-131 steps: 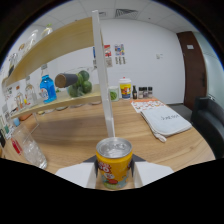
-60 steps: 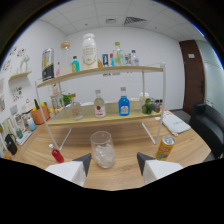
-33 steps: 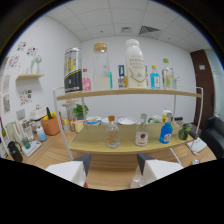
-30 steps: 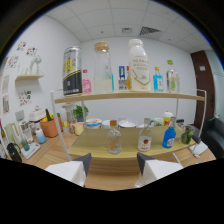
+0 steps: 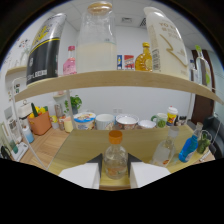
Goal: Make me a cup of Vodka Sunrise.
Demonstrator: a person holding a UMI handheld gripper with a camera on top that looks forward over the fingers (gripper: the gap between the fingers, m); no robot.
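A small clear bottle with an orange cap point(image 5: 115, 156) stands upright on the lower wooden shelf point(image 5: 80, 145). It is between my two white fingers point(image 5: 80, 175), which flank its base on either side. My gripper point(image 5: 115, 164) is open around it, and the bottle rests on the shelf by its own weight. Further right on the same shelf are another clear bottle point(image 5: 164, 150) and a blue bottle point(image 5: 190, 147).
The upper shelf board point(image 5: 115, 78) overhangs, carrying a black-and-white can point(image 5: 45, 47), a glass bottle of milky liquid point(image 5: 100, 45) and a white bottle point(image 5: 167, 42). Several bowls point(image 5: 105, 121) line the back of the lower shelf. An orange pot point(image 5: 40, 122) sits beyond the shelf's left end.
The view has risen from the yellow can and glass on the table and closed in on the shelf. The orange-capped bottle now stands between my fingers.
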